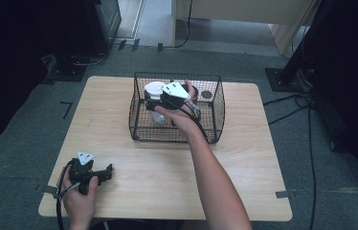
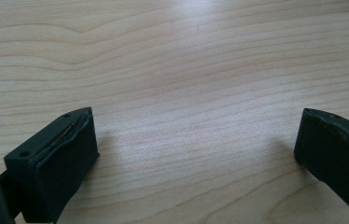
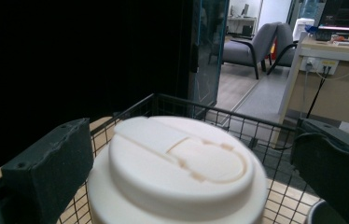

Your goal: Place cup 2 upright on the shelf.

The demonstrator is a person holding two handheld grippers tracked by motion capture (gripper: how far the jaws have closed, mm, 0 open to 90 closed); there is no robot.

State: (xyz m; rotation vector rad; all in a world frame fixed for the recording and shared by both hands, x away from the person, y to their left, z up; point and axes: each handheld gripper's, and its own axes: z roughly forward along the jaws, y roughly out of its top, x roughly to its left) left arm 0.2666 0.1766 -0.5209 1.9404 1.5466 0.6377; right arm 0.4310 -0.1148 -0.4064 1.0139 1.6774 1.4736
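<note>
A black wire basket [image 1: 177,75] stands on the far half of the wooden table [image 1: 167,177]. Inside it is a white cup with a white lid [image 1: 154,88], seen close up in the right gripper view as a cream lid [image 3: 177,163]. My right gripper [image 1: 154,98] reaches into the basket, and its jaws stand wide on either side of the lid [image 3: 196,140]. The left jaw is at the lid's edge; the right jaw is apart from it. My left gripper [image 1: 106,173] rests near the table's front left corner, open over bare wood [image 2: 196,121].
A small dark round object [image 1: 206,94] lies in the basket's back right corner. Cables [image 1: 292,103] and dark stands [image 1: 287,76] lie on the floor to the right of the table. A black cabinet [image 1: 105,19] stands beyond the far left.
</note>
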